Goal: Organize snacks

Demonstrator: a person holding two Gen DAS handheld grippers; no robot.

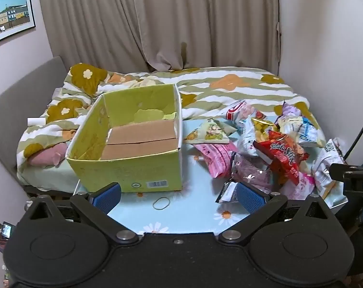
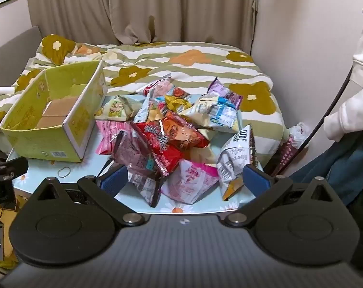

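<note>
- Bed: floral striped cover, lying on the far side of the desk. No snack is seen on the cover itself; one crumpled wrapper lies at the far right, off the desk edge, and whether it belongs to the job cannot be told.
- Desk: pale blue daisy-print top. It carries the box on the left and the snack pile on the right.
- Cardboard box: green, open at the top, standing upright on the left of the desk. Only bare brown bottom flaps show inside. Judgement: nothing has been packed yet.
- Snack pile: a loose, overlapping heap just right of the box. It includes a red bag, pink packets, a white and black bag and a pale triangular pack nearest the box wall. Judgement: the whole of the sorting remains to be done.
- Left tongs: spread apart and holding nothing, hovering at the near edge in front of the box.
- Right tongs: spread apart, nothing clamped, poised at the near side of the pile with the nearest packets showing between the blue pads. Contact cannot be told.
- Rubber band: loose on the desk, near the box's front corner, apart from the snacks.
</note>
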